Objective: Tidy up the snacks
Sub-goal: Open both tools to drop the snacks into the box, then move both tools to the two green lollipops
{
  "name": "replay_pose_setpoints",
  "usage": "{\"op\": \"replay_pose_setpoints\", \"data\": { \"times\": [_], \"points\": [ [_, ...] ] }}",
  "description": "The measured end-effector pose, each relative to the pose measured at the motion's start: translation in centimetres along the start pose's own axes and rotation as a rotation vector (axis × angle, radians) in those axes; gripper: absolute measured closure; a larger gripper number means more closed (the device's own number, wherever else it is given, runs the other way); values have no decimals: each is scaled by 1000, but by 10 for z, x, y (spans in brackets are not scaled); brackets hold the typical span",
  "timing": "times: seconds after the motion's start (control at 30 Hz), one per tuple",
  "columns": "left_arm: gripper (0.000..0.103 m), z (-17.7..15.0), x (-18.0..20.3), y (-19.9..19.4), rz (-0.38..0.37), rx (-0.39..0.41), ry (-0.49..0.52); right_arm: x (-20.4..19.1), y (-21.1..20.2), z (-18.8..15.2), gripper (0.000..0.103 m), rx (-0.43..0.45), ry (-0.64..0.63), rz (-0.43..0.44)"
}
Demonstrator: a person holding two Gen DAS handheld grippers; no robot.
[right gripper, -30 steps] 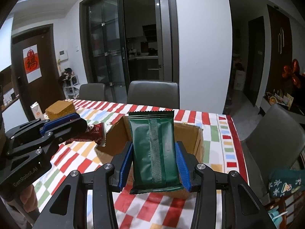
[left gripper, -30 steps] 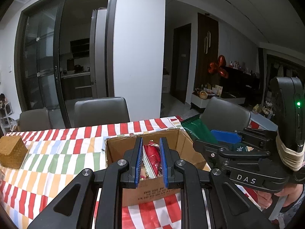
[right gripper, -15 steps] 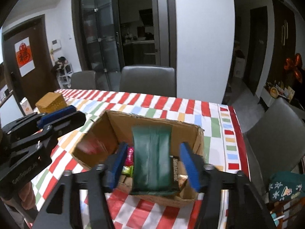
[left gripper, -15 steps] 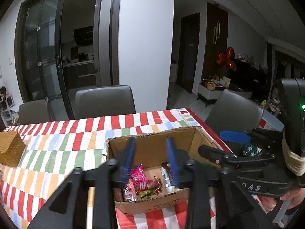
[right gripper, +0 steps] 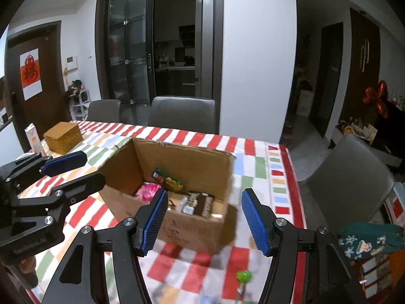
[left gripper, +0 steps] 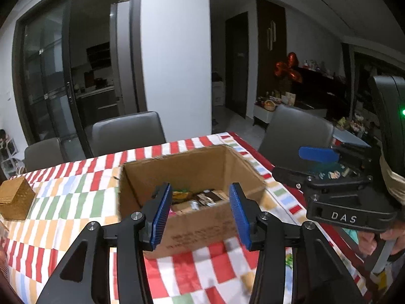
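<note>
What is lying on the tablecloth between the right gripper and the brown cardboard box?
In the right wrist view, a green lollipop lies on the checked tablecloth between the open right gripper and the cardboard box.

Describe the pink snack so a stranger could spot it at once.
Find the open cardboard box on the checked tablecloth. The pink snack lies on its floor by the left wall, beside a green-and-yellow packet. It is the only bright pink, crinkled wrapper; its neighbours are green or dark.

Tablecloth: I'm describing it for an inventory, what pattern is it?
Tablecloth: checks of red, white, green, blue and orange; right wrist view.
</note>
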State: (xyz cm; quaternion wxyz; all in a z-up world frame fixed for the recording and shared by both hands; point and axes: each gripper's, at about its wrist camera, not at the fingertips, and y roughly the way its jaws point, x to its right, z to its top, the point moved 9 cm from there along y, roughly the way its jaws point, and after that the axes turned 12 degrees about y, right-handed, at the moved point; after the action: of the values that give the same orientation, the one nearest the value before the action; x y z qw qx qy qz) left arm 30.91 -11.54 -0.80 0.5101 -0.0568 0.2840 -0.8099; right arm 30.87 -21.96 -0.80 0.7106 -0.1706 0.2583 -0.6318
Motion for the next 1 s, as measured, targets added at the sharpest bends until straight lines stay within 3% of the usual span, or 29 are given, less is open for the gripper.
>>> {"op": "replay_pose_setpoints", "data": {
  "times": [0.43,1.0],
  "points": [
    [57,-33,90,1,-136,-62,6,53,-35,-60,42,-53,-6,-48],
    [62,-103,174,49,-287,-233,-4,106,-9,-151,46,-224,48,-66]
  ]
}}
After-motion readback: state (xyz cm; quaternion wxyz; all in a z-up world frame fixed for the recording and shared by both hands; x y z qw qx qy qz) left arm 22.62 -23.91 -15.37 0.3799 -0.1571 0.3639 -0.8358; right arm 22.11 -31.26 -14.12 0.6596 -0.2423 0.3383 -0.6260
